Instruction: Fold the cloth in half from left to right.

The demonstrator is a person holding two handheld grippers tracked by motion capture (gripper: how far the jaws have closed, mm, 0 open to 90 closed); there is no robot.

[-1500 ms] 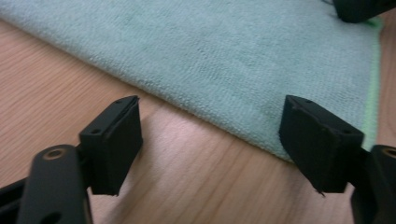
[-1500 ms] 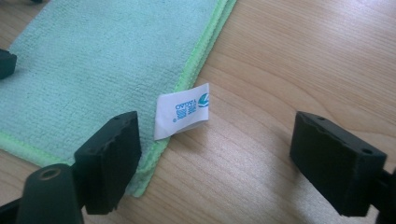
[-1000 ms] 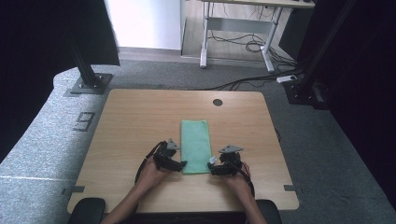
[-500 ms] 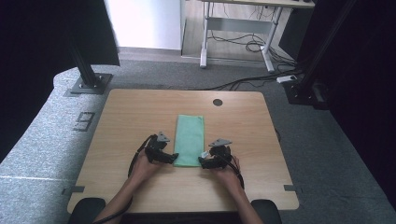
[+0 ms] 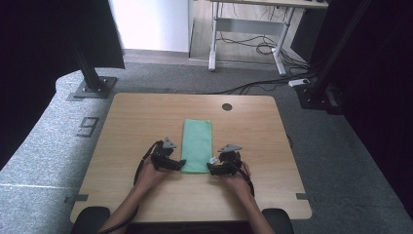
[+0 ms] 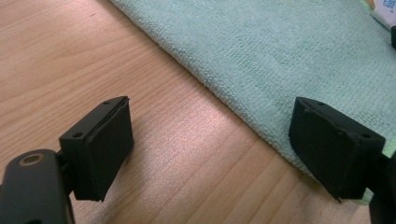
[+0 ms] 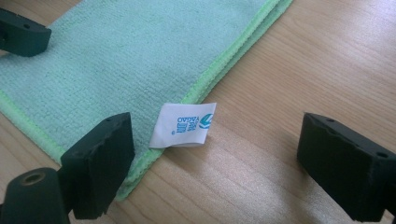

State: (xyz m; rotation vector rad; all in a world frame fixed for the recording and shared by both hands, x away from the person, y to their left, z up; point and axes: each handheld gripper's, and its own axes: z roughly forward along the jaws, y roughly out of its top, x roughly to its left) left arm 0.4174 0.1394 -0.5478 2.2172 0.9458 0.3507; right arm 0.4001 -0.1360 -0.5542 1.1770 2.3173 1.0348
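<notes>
On the wooden table (image 5: pixel 146 117), two grippers wait at a folded green cloth (image 5: pixel 197 144).
Left gripper (image 6: pixel 210 147) and right gripper (image 7: pixel 215 163) are spread wide, holding nothing; pinch both near corners together.

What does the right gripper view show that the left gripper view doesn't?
The right gripper view alone shows a white label with blue print sewn to the towel's bright green hem, lying on the wood between the open right tool. The left gripper view alone shows the left tool open astride the towel's long edge. Both share the green towel and the wooden table.
</notes>
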